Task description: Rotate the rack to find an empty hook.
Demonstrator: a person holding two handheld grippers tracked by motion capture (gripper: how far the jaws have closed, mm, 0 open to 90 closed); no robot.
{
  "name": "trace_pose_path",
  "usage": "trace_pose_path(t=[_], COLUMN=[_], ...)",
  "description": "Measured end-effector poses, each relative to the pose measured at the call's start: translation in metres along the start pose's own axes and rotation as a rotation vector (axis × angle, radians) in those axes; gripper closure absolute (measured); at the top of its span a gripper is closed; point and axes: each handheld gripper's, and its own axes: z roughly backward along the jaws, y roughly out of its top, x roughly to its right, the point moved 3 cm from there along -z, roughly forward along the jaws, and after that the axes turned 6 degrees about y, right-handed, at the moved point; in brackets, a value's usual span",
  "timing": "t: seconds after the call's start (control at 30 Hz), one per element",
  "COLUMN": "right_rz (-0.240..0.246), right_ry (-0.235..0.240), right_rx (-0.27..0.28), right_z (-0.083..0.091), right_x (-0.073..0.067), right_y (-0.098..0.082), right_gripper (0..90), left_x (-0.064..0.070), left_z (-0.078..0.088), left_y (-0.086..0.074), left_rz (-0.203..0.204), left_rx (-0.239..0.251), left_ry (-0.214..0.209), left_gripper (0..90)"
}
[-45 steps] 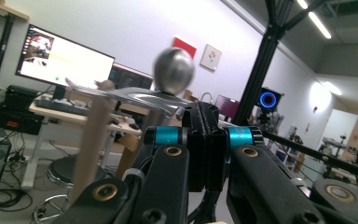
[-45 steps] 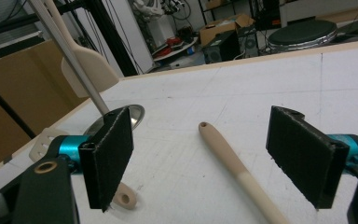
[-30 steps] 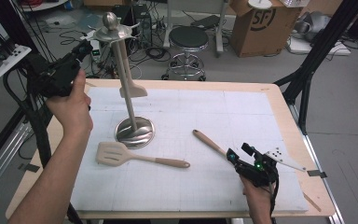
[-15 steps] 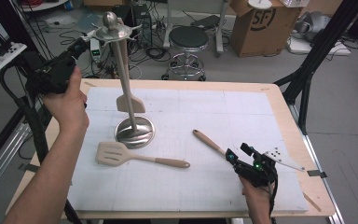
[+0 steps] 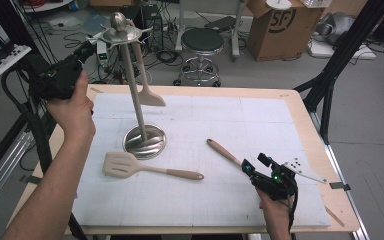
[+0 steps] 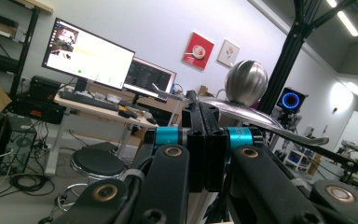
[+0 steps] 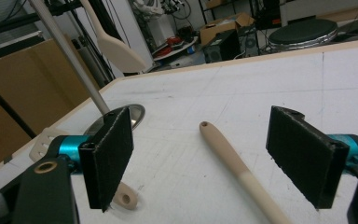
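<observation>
A steel utensil stand (image 5: 144, 141) rises from the mat to a ball top (image 5: 118, 21). From its upper plate hangs a beige spatula (image 5: 151, 96). A slotted beige turner (image 5: 122, 164) lies flat in front of the base. My left gripper (image 5: 86, 50) is raised beside the stand's top with its jaws pressed together (image 6: 205, 121), and the ball (image 6: 246, 83) sits just beyond them. My right gripper (image 5: 254, 163) rests low at the front right, open (image 7: 203, 154). The handle of a wooden utensil (image 7: 233, 163) runs between its pads; its far end is hidden under the gripper.
The white mat (image 5: 260, 120) covers a wooden table (image 5: 307, 125). Behind the table stand a stool (image 5: 201, 42) and a cardboard box (image 5: 280, 27). Black frame posts (image 5: 337, 60) flank the right side, and cables lie on the floor.
The hanging spatula has swung a little on the stand. My left hand has shifted slightly near the stand's top. The right gripper has stayed still.
</observation>
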Motion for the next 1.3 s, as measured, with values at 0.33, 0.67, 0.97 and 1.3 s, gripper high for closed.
trace_pose_path(t=[0.33,0.67,0.97,1.3], right_rz=[0.004,0.007,0.006,0.013], right_ry=[0.004,0.009,0.008,0.007], right_rx=[-0.001,-0.007,-0.009,-0.001], right_z=[-0.001,-0.003,-0.003,-0.004], right_x=[-0.001,-0.005,-0.006,-0.006], right_y=[0.0,-0.001,-0.001,-0.001], right_gripper=[22.3,22.3,22.3,22.3], left_x=[0.005,0.007,0.0,-0.006], left_z=[0.012,0.026,0.041,0.052], left_y=[0.0,-0.004,-0.014,-0.033], left_rz=[-0.008,-0.02,-0.029,-0.055], left_rx=[-0.001,-0.021,-0.038,-0.093], left_ry=[-0.043,-0.123,-0.165,-0.173], left_gripper=[89.8,64.8,52.3,41.7])
